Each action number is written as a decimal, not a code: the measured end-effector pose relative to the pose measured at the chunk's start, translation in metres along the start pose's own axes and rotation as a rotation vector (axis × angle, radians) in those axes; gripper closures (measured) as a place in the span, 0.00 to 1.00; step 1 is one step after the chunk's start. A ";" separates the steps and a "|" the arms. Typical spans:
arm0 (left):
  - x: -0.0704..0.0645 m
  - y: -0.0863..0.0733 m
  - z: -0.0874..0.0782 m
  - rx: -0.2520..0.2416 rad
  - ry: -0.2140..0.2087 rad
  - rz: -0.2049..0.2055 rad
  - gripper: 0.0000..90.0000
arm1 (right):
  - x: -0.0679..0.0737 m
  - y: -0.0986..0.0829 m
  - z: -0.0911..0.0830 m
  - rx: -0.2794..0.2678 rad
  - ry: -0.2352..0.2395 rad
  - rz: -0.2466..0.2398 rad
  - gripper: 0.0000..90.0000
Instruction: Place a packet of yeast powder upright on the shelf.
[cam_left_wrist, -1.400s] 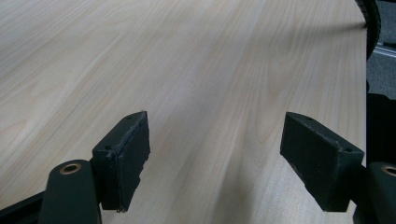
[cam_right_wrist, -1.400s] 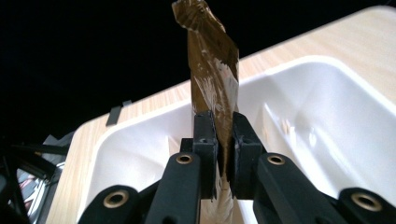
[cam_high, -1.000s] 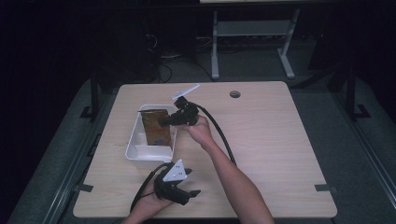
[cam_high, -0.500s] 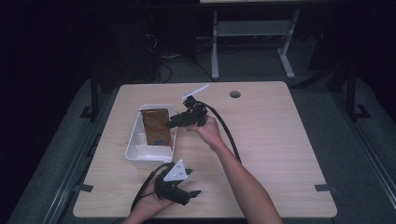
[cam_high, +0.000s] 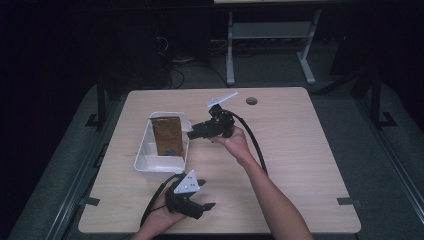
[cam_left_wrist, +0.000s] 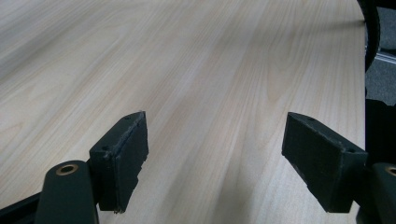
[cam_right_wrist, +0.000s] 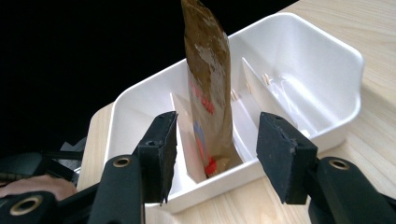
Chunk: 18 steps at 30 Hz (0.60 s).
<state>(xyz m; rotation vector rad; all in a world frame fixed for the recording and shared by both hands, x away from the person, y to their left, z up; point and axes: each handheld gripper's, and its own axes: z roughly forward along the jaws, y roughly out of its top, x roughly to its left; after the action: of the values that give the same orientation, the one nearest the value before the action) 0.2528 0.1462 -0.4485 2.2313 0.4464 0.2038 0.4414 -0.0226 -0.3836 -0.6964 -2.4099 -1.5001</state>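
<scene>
brown pouch (cam_right_wrist: 208, 88) in tray (cam_right_wrist: 322, 70), just beyond right tongs (cam_right_wrist: 217, 154).

A dim lab: bare wooden table (cam_high: 300, 150), metal rack (cam_high: 270, 35) behind.

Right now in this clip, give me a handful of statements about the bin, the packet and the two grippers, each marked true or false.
1. The brown paper packet stands upright in a middle compartment of the white plastic divided bin. True.
2. The right gripper is clamped on the packet. False: its jaws are open, on either side of the packet and short of it.
3. The left gripper is open over bare light wooden table. True.
4. The bin sits at the table's right edge. False: in the high view it sits left of centre.
5. The left gripper holds a spoon. False: nothing lies between its jaws.
</scene>
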 end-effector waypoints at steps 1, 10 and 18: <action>0.000 0.000 0.000 -0.003 0.001 -0.001 0.25 | 0.000 -0.002 -0.003 -0.001 -0.003 0.000 0.52; 0.000 0.000 0.001 -0.008 0.002 0.000 0.25 | -0.003 -0.018 -0.030 -0.016 -0.039 0.016 0.50; 0.002 -0.001 -0.001 -0.022 0.011 -0.010 0.24 | -0.004 -0.027 -0.052 -0.031 -0.057 0.019 0.47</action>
<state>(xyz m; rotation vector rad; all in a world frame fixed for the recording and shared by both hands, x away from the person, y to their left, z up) 0.2545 0.1483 -0.4481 2.2066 0.4592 0.2142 0.4281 -0.0801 -0.3828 -0.7760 -2.4190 -1.5329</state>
